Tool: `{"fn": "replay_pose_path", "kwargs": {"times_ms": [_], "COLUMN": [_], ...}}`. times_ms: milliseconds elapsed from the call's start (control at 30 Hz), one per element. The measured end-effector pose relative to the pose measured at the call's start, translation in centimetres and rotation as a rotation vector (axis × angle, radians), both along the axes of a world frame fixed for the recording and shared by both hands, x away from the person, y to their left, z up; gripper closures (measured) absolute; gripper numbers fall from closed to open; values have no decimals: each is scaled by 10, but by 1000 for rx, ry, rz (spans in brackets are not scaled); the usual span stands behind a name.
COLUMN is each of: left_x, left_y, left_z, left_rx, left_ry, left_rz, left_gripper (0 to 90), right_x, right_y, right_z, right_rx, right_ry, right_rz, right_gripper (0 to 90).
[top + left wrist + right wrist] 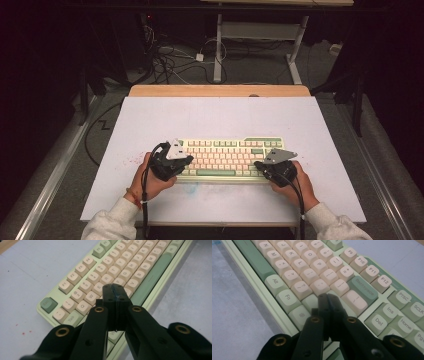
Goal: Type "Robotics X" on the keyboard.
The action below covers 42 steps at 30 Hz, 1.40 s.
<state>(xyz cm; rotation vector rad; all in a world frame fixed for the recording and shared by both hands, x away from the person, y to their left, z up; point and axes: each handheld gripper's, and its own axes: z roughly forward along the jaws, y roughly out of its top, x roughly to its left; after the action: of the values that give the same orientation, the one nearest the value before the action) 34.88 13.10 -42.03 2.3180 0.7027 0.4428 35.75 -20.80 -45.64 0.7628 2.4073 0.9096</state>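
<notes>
A pale green keyboard [230, 159] with cream and green keys lies on the white table sheet [220, 117], near the front. My left gripper [186, 161] hovers over the keyboard's left end, jaws shut and empty. In the left gripper view its tips [115, 291] hang just above the letter keys of the keyboard [110, 270], near the D and F area. My right gripper [259, 165] sits at the keyboard's right end, also shut with nothing held. Its tips [327, 301] in the right gripper view stand over the keyboard [312, 267] beside the Enter area, below the Backspace key [363, 290].
The sheet lies on a wooden table whose far edge [220, 90] shows beyond it. Small red specks [131, 160] mark the sheet left of the keyboard. Behind the table, cables [170, 62] lie on the floor beside a desk frame [260, 35].
</notes>
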Motion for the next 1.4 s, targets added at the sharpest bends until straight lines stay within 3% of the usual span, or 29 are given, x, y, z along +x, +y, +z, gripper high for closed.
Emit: {"fn": "replay_pose_path", "kwargs": {"times_ms": [67, 600, 800, 1133, 1400], "left_x": [1, 18, 22, 21, 22], "left_y": [-5, -29, -29, -29, -32], "left_z": [-1, -15, -19, -20, -25], "left_rx": [27, 117, 119, 131, 158], "left_ry": [0, 58, 75, 69, 77], "left_rz": [-12, -55, -45, -42, -49], "left_gripper": [871, 871, 870, 870, 870], "right_x": [0, 0, -1, -1, -1], "right_y": [0, 0, 0, 1, 1], "right_z": [0, 0, 0, 0, 0], "right_rx": [-2, -6, -5, -7, -10], "right_ry": [-2, -6, -7, -7, -8], "right_rz": [0, 3, 3, 2, 2], "right_gripper": [899, 899, 899, 899, 899]}}
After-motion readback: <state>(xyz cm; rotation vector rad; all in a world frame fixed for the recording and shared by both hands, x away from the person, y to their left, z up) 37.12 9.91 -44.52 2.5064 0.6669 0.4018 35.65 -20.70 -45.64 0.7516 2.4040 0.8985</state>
